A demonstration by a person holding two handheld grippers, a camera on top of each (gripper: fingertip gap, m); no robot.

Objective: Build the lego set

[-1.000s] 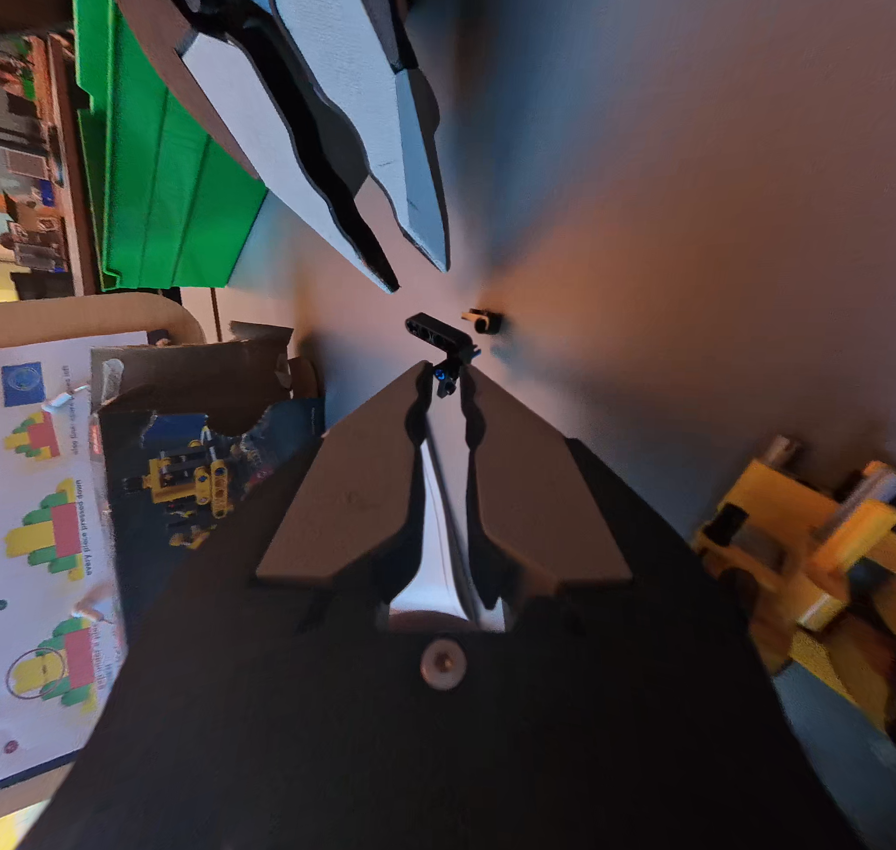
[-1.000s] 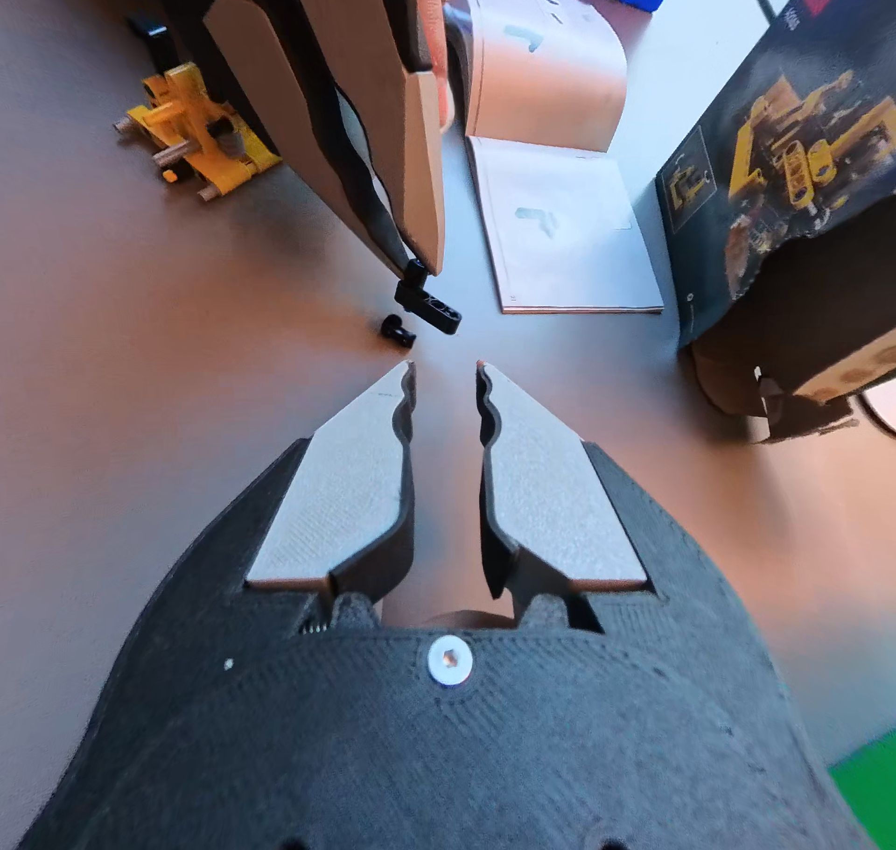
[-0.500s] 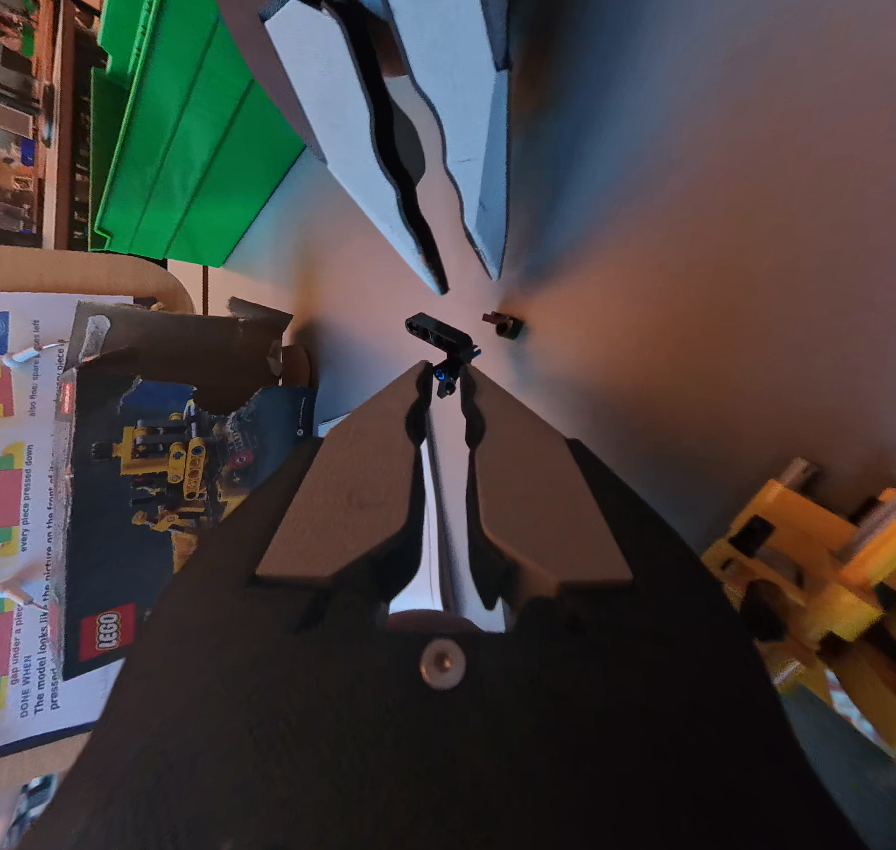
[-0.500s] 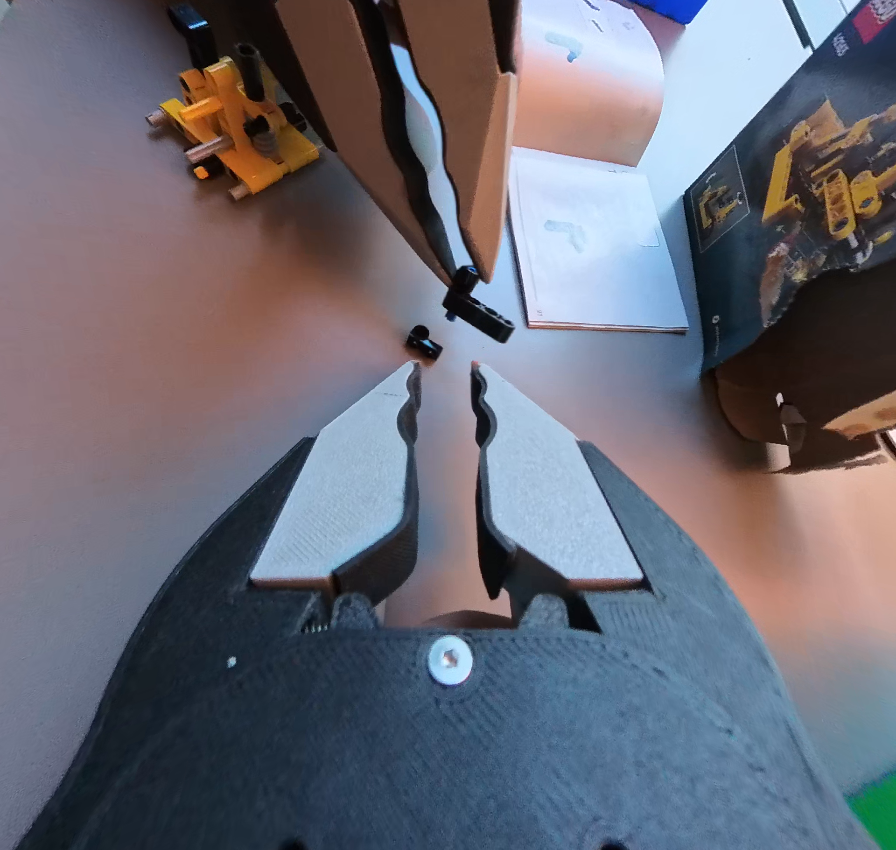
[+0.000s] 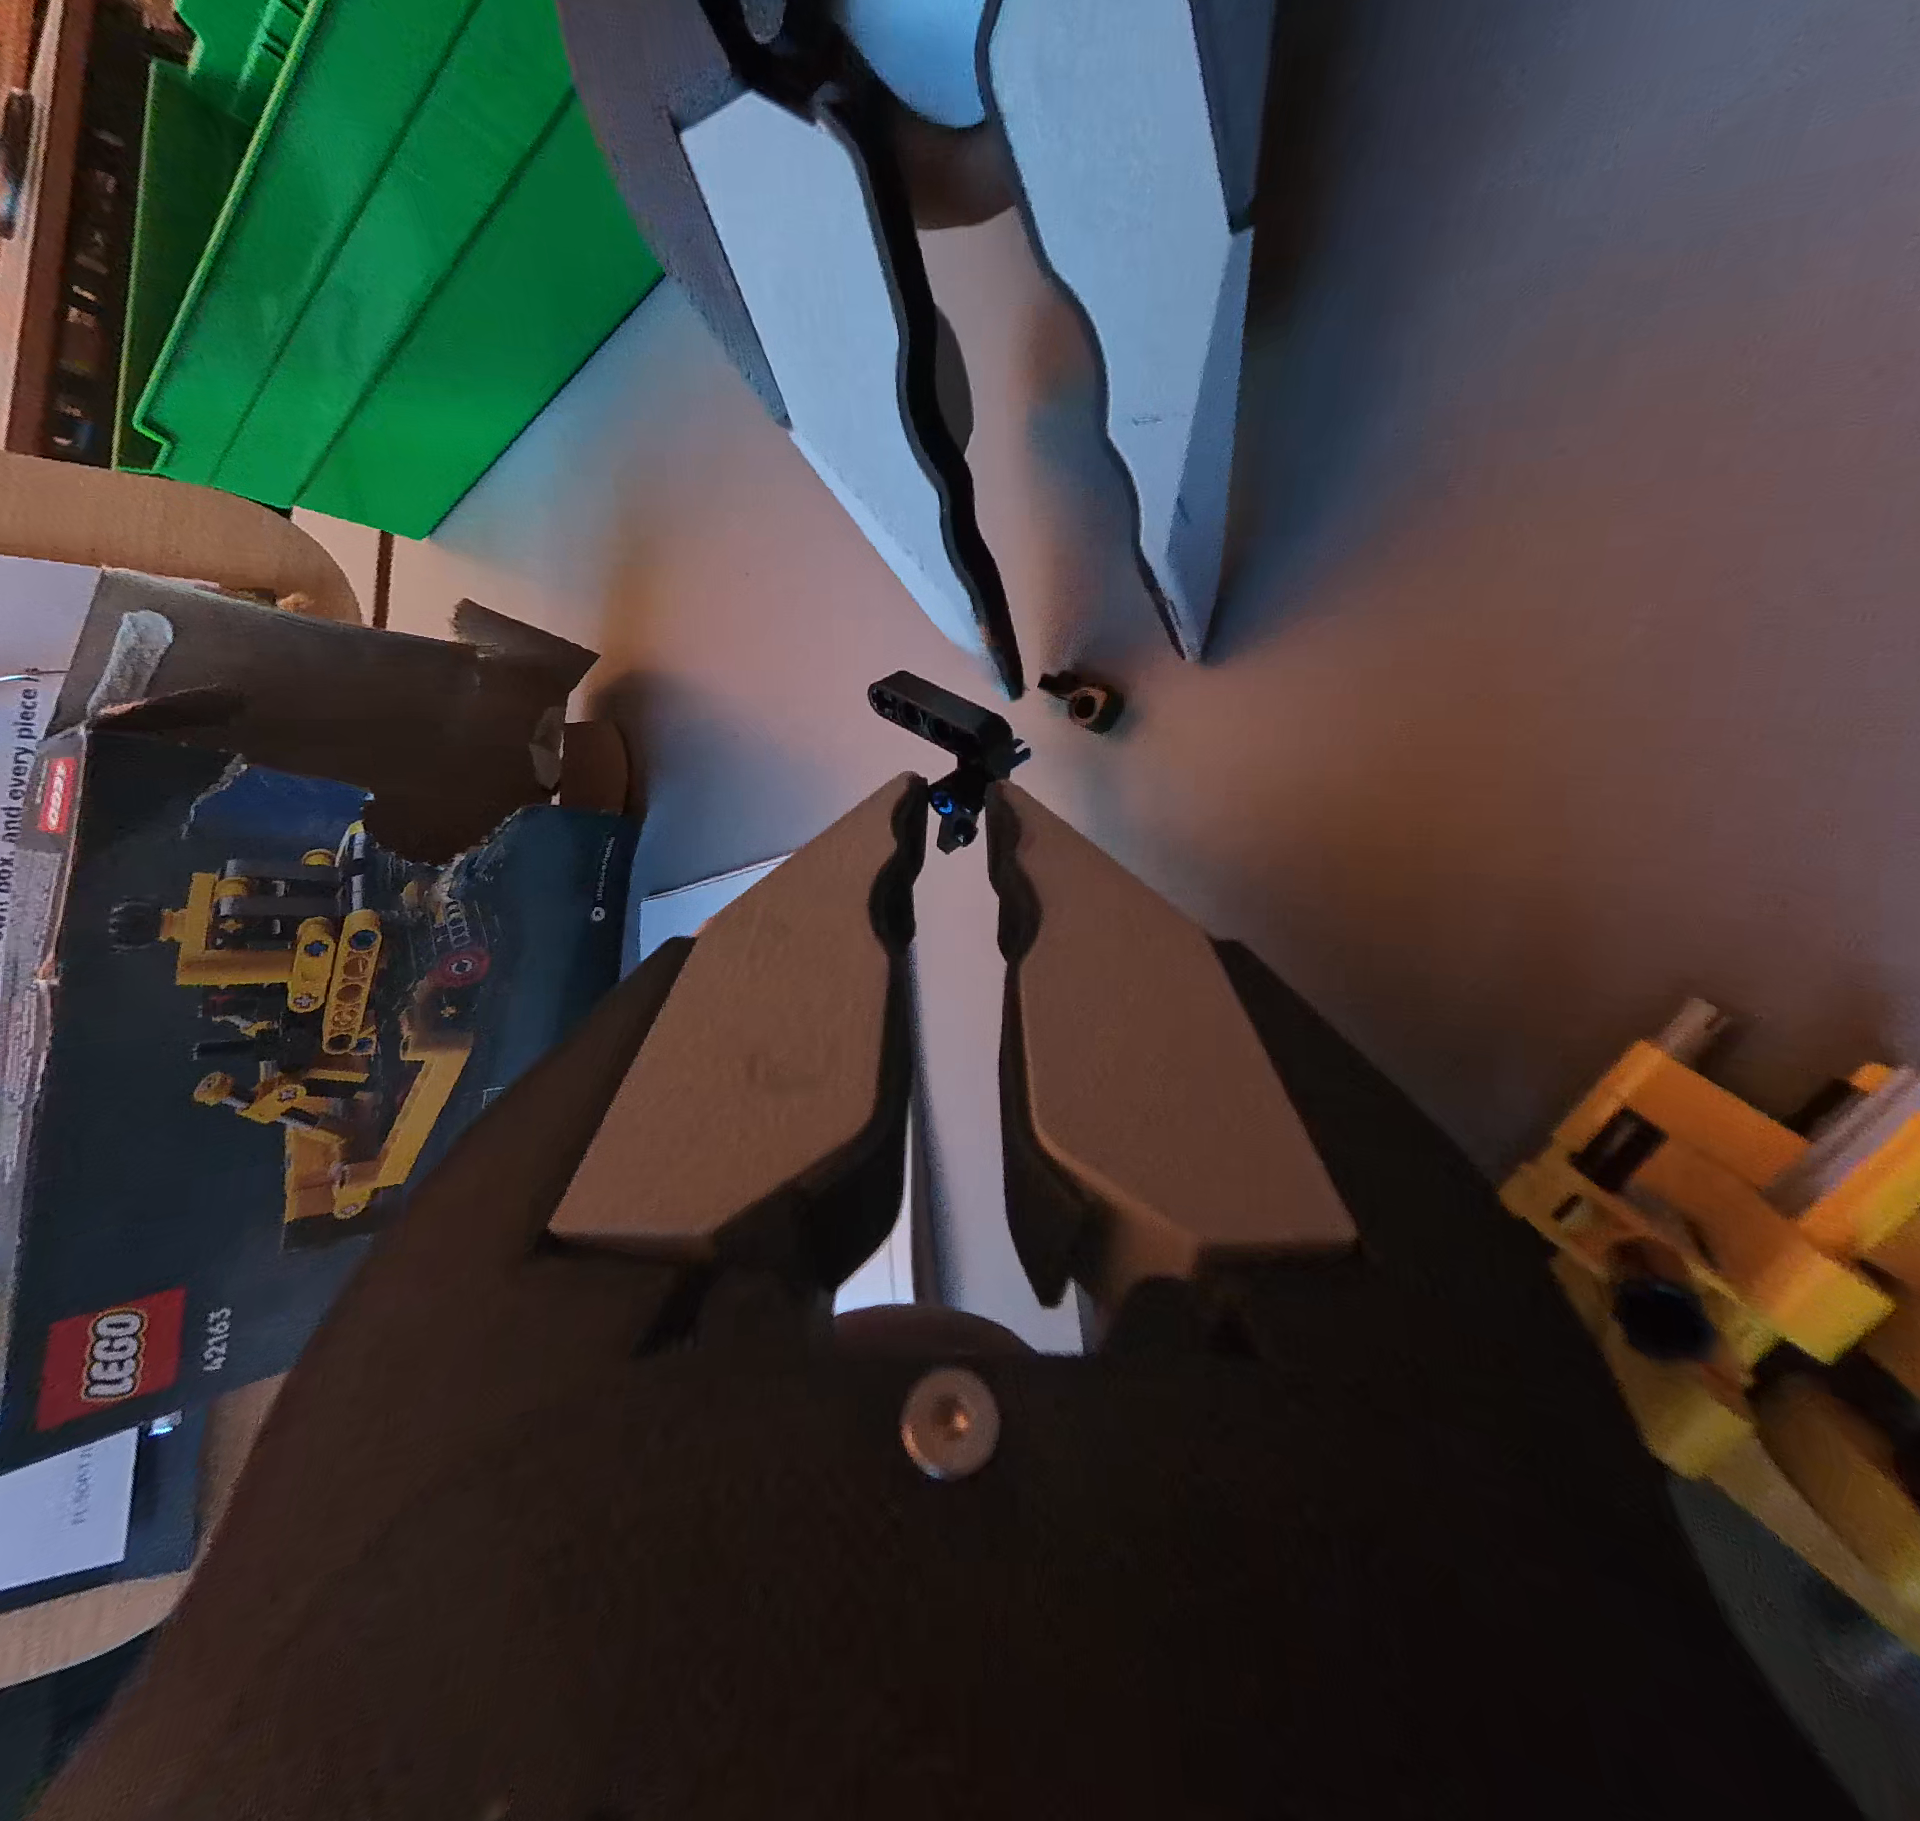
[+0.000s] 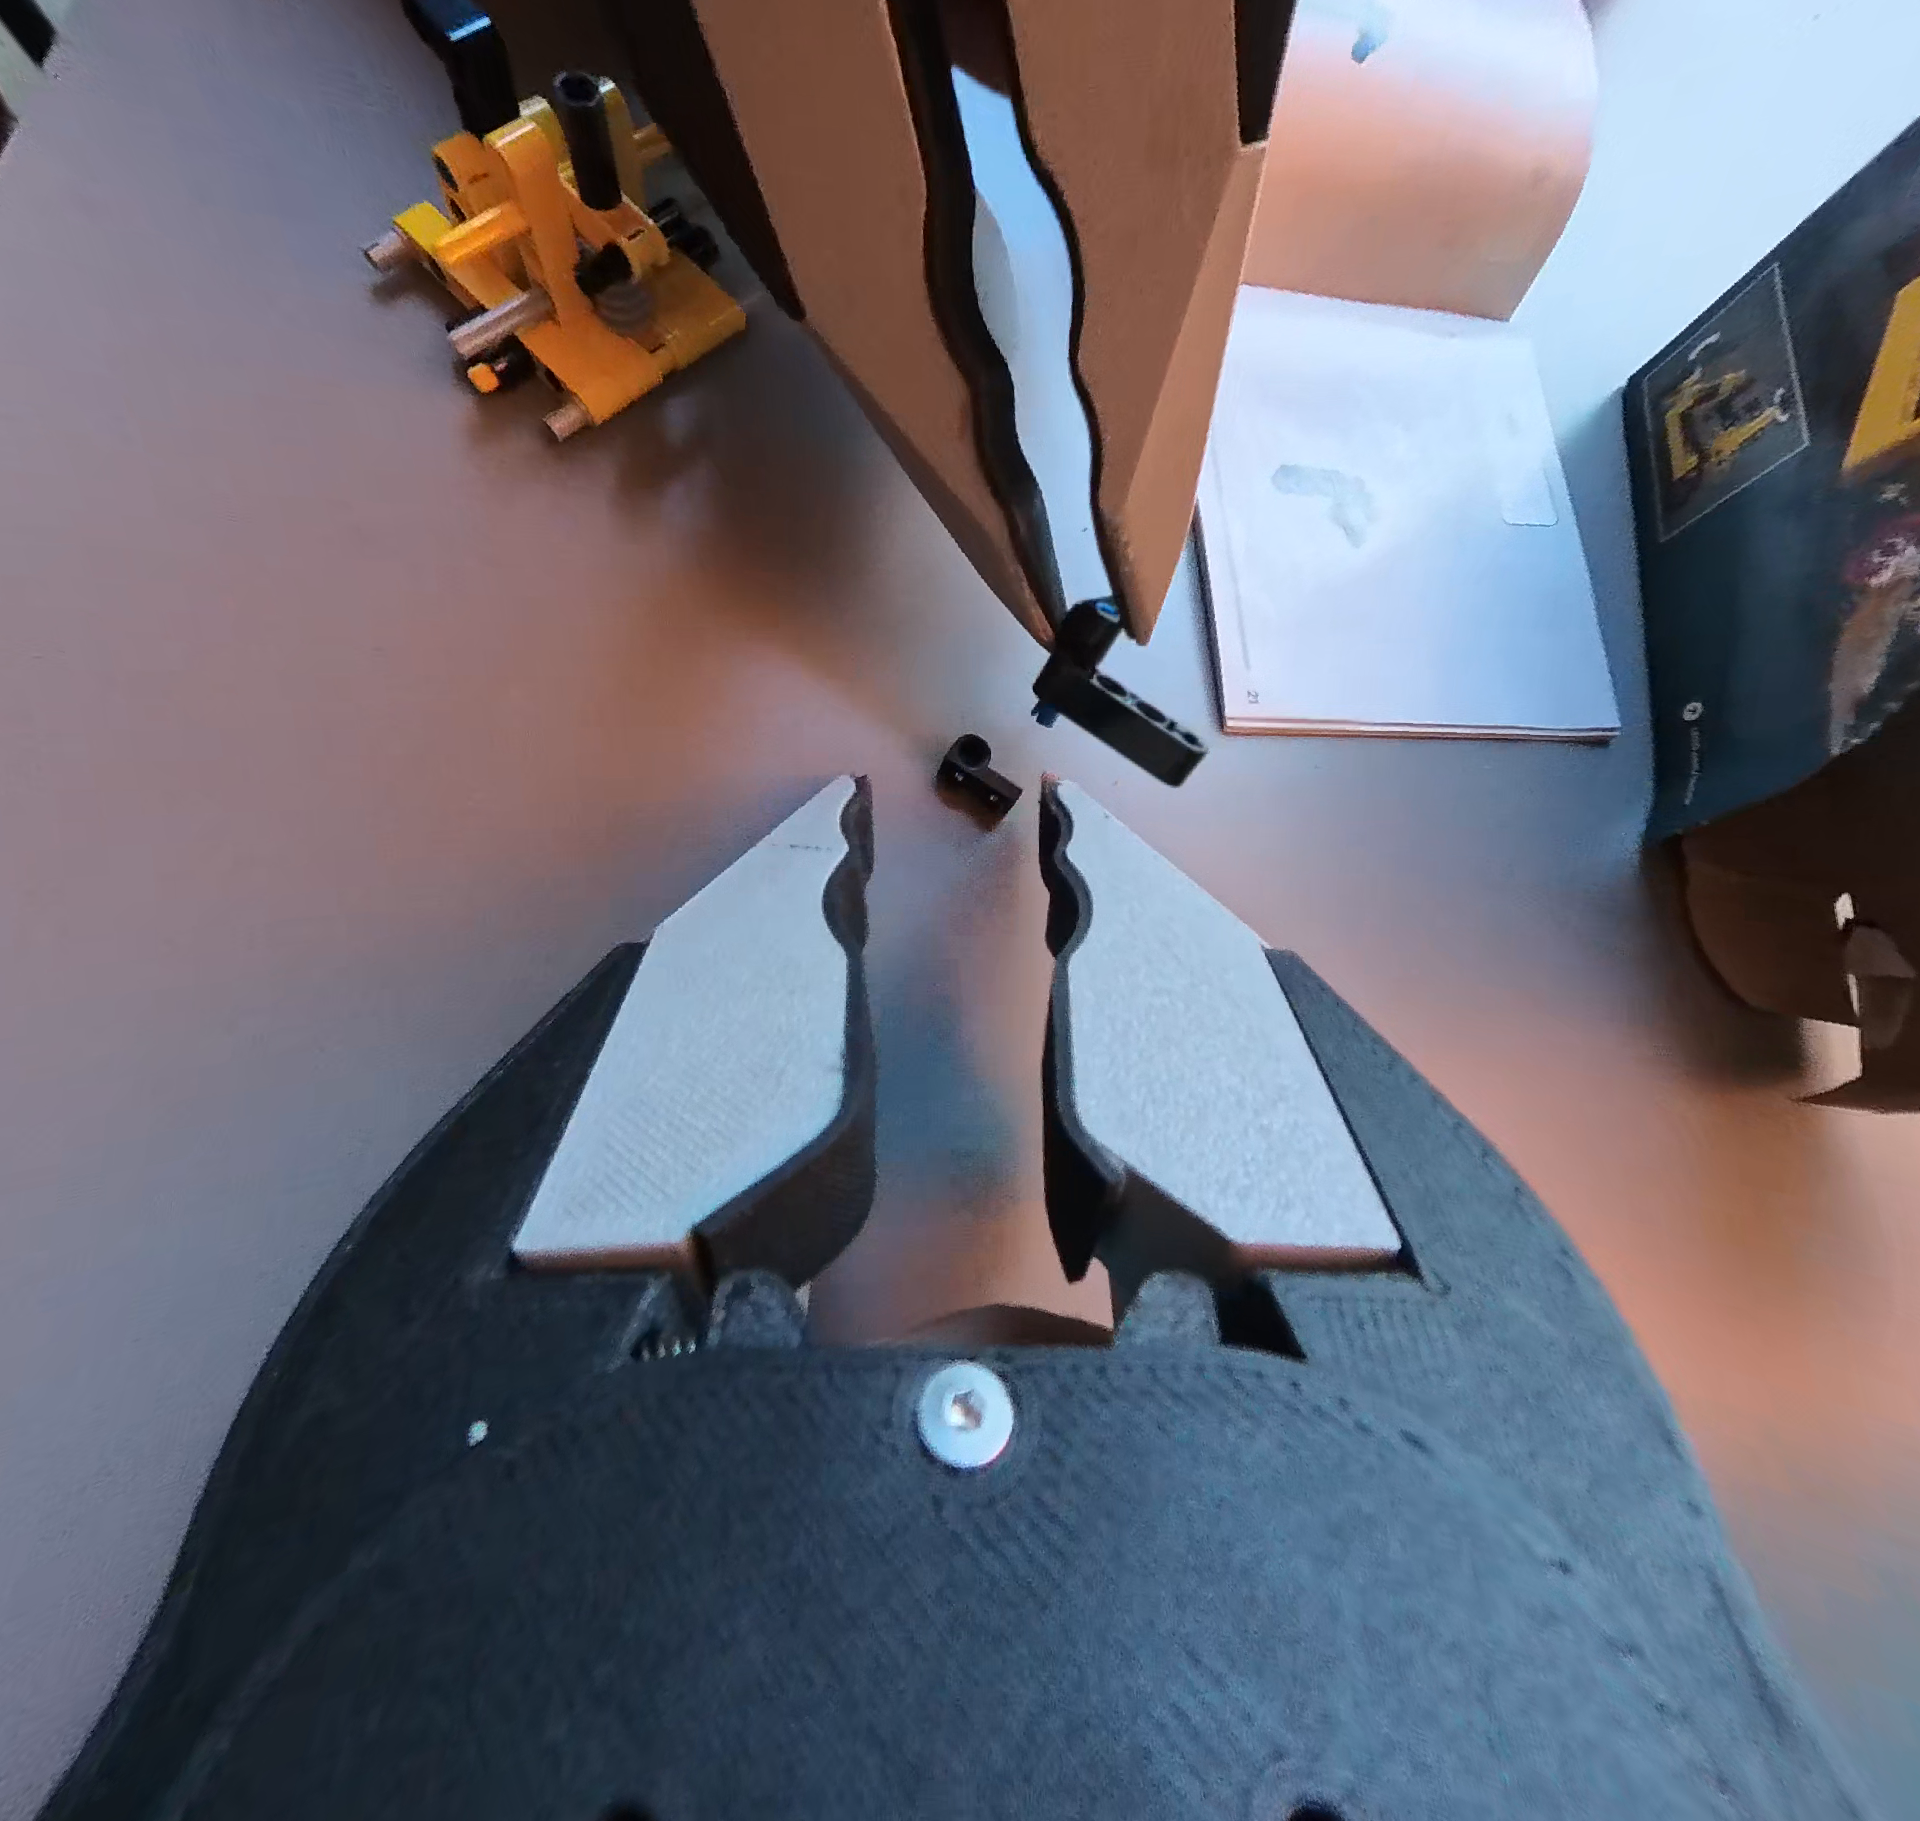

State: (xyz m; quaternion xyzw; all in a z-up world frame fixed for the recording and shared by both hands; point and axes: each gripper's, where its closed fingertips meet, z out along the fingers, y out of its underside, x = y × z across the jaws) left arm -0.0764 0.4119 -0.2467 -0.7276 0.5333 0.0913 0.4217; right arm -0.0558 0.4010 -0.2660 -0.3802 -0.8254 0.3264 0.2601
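Since a second ago, the right gripper [image 6: 951,784] has been brought closer, its jaws spread wider so that the small black connector piece [image 6: 977,766] on the brown tabletop [image 6: 312,732] now lies just between its tips, untouched. Going left to right in the right wrist view: a partly built yellow lego assembly [image 6: 561,265] is seen at far left; the left gripper [image 6: 1091,628] is nearly closed, pinching a blue-tipped pin joined to a black lego beam with holes [image 6: 1127,722]; an open white instruction booklet [image 6: 1403,524] and a dark torn lego box [image 6: 1787,545] follow.
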